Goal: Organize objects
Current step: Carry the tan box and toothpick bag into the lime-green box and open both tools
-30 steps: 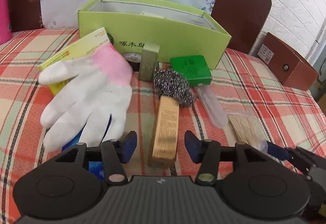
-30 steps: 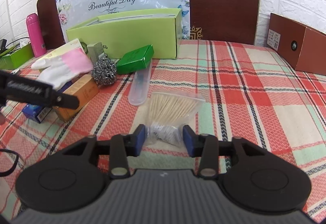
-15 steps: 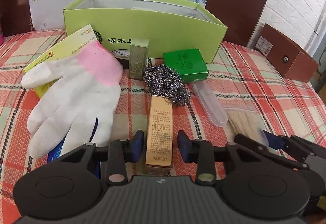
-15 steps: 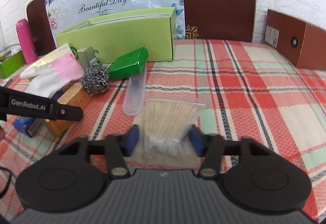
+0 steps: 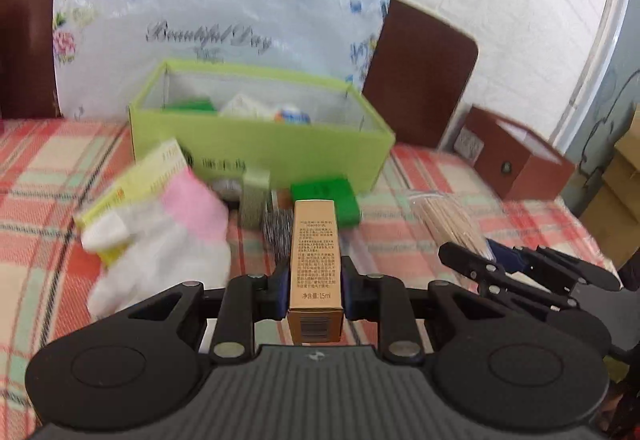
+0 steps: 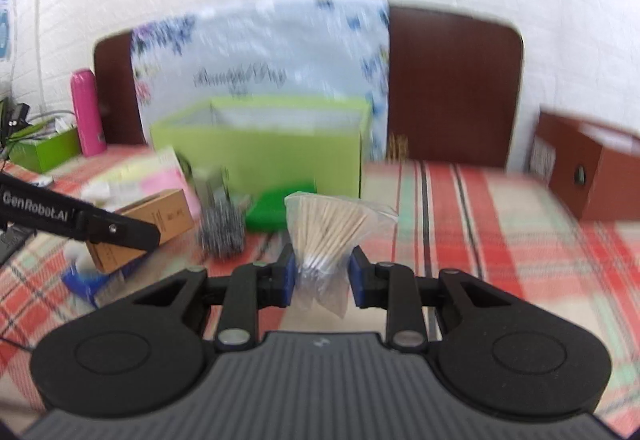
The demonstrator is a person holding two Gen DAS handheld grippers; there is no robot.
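In the left wrist view my left gripper [image 5: 315, 280] holds a slim gold carton [image 5: 314, 240] lengthwise between its blue pads, clear of the checked tablecloth, its jaws still closing. My right gripper [image 6: 322, 274] has its pads pressed on a clear bag of cotton swabs [image 6: 332, 226], also raised, jaws still closing. Behind both stands the open lime-green box [image 5: 260, 151] with a few items inside. In the right wrist view the gold carton [image 6: 160, 215] shows at the left in the left gripper's fingers [image 6: 116, 230].
A white and pink glove [image 5: 172, 236], a yellow packet [image 5: 136, 187], a steel scourer [image 6: 222, 230], a small green box [image 5: 324, 197] and a grey-green carton [image 5: 254, 199] lie before the lime box. A brown box [image 5: 516, 167] stands right; a pink bottle [image 6: 86, 111] far left.
Both grippers narrowed onto their objects and rose. The gold carton and the swab bag left the cloth with them, and the lime box's inside came into view.
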